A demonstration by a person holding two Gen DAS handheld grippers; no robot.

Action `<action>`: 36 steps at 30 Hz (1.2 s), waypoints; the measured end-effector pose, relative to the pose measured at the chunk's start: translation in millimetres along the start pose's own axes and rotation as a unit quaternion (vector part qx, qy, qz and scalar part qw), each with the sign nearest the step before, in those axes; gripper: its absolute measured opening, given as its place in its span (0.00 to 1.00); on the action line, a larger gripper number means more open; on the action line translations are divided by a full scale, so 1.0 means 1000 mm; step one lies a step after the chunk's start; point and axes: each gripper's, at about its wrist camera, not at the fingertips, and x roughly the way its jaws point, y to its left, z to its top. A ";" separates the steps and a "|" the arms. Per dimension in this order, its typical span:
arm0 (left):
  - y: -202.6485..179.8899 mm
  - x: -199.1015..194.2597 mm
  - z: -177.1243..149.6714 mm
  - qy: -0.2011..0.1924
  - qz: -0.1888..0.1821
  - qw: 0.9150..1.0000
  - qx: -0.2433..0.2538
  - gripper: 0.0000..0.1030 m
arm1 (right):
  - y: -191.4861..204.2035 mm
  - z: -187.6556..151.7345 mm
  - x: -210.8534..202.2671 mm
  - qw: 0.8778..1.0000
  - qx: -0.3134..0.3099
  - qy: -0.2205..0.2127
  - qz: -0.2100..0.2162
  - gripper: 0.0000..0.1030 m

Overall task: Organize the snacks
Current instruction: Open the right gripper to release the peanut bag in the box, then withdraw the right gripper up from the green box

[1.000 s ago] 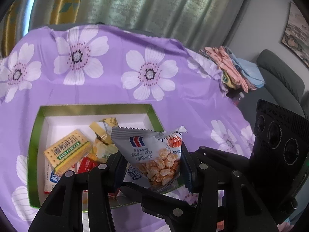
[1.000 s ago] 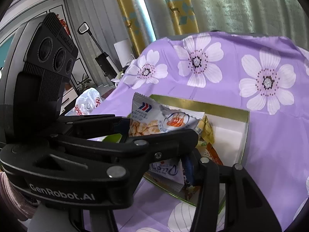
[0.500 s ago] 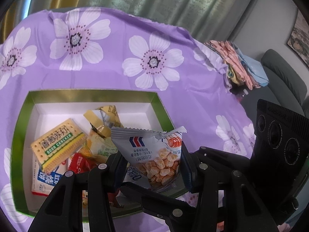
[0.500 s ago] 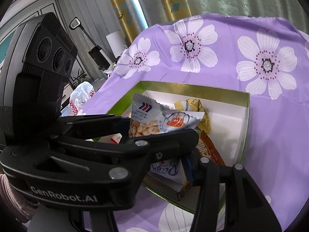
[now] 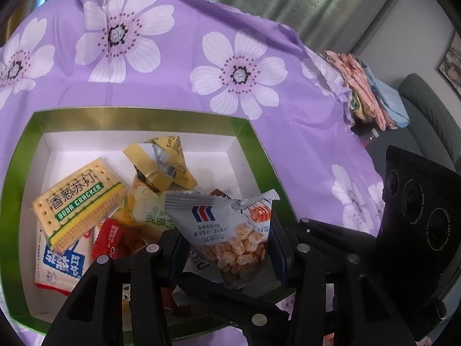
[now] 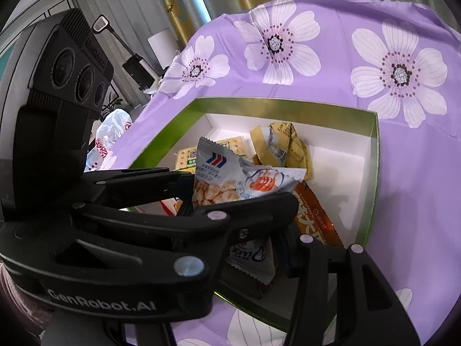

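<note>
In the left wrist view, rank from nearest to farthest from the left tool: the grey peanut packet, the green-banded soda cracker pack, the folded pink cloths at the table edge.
1. Grey peanut packet: between the left tool's fingers.
2. Green-banded soda cracker pack: left, inside the green box.
3. Folded pink cloths: far right, at the table edge.

Both handheld grippers are matte black plastic with silver rivets at the linkage joints. The left gripper [image 6: 184, 184] carries white "GenRobot.AI" lettering. The right gripper [image 5: 291, 225] has a ribbed black housing with three round lenses.
</note>
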 end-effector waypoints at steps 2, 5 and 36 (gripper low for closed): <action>0.002 0.001 0.000 0.002 0.002 1.000 -0.002 0.48 | -0.001 0.000 0.002 1.000 0.004 0.004 -0.001 0.51; 0.003 0.002 0.000 0.003 0.004 1.000 -0.006 0.48 | 0.000 0.000 0.002 1.000 0.004 0.007 -0.003 0.51; -0.013 -0.093 -0.006 -0.087 0.158 0.983 0.018 0.94 | 0.026 0.004 -0.059 0.985 -0.027 -0.041 -0.167 0.98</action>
